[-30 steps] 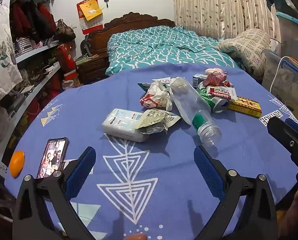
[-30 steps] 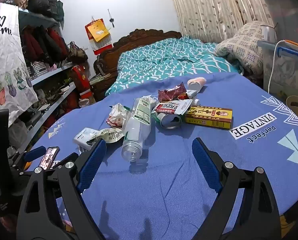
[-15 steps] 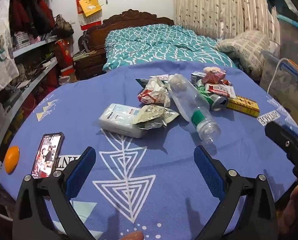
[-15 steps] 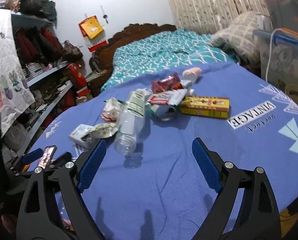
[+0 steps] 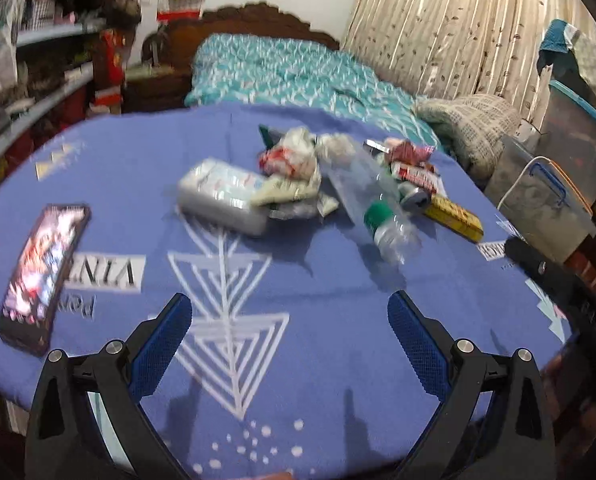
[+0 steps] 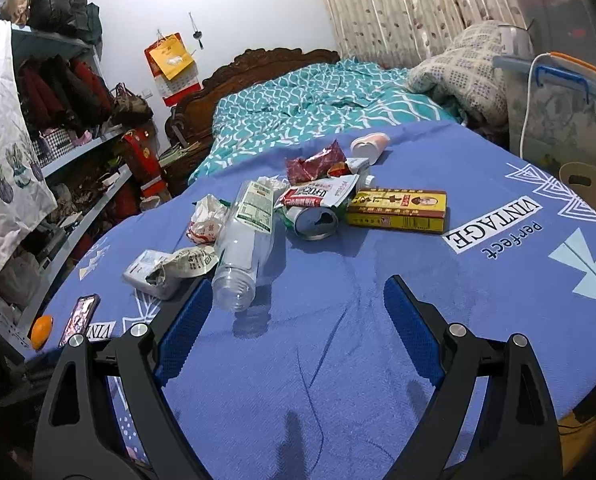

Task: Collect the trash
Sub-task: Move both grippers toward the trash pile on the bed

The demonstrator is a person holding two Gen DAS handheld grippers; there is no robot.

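— Where does the pile sit?
— Mid-frame on the bench [image 6: 477,300]. The bottle [image 6: 246,240] lies at its centre, mouth toward the lower edge, with the tissue pack [image 6: 146,272] lower left of it.
— And to the right?
— The can [image 6: 313,220], then the flat box [image 6: 397,210]; a wrapper [image 6: 313,162] lies above them.
— The phone [image 6: 80,318]?
— Far lower left, beside an orange [image 6: 42,330]. The bed [image 6: 317,92] is behind the bench.

The left wrist view is motion-blurred: the wrappers [image 5: 294,160] beside the bottle [image 5: 371,200] smear together, and the phone [image 5: 42,272] screen is unreadable.
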